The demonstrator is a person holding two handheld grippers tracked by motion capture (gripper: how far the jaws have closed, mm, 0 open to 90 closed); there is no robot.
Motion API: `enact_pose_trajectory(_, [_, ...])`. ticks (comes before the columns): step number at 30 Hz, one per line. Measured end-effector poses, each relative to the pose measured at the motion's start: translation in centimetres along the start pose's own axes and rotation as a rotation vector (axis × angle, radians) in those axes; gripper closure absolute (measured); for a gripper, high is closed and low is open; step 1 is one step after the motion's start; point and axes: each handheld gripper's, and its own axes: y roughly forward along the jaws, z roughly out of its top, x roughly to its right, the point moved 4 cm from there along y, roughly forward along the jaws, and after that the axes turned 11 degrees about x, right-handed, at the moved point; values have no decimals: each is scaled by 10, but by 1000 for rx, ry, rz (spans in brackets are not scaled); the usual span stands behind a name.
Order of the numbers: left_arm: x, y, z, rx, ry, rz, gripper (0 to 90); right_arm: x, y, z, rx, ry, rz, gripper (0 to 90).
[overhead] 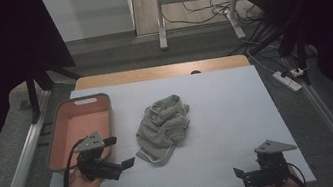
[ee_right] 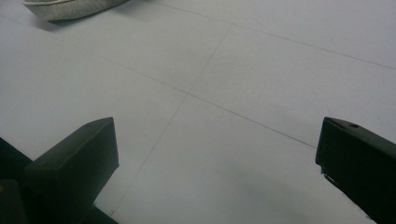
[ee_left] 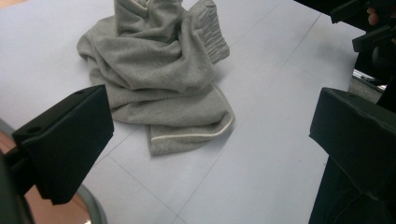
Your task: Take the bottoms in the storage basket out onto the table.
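A crumpled grey garment (overhead: 163,127) with a pale trim line lies in the middle of the light mat (overhead: 227,109). My left gripper (overhead: 119,152) is held just left of its near corner, jaws spread wide and empty. In the left gripper view the garment (ee_left: 163,79) lies ahead between the open jaws of that gripper (ee_left: 215,112), a short way off. My right gripper (overhead: 246,176) hovers near the table's front right edge, well away from the cloth. Its view shows this gripper (ee_right: 217,135) open over bare mat, with the garment's hem (ee_right: 70,7) at the top left.
A salmon-coloured basket (overhead: 81,127) with a grey rim (ee_left: 91,205) stands at the mat's left side, right behind my left gripper. The wooden table edge (overhead: 161,71) runs along the back. Metal frame legs, cables and a power strip (overhead: 287,80) are on the floor beyond.
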Motion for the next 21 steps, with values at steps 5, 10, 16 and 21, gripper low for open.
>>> enact_pose_trajectory(5, [-1,-6,-1,6,1,11,0,0,0,0,0,0,-1,0])
enact_pose_trajectory(10, [-2,-12,-4,7,-3,28,0,0,0,0,1,-1,-4,0])
enact_pose_trajectory(16, [-2,-20,-7,11,-7,44,0,0,0,0,-1,-3,-5,0])
enact_pose_trajectory(21, [-2,-26,-10,19,-17,57,0,0,0,0,-1,-3,-4,0])
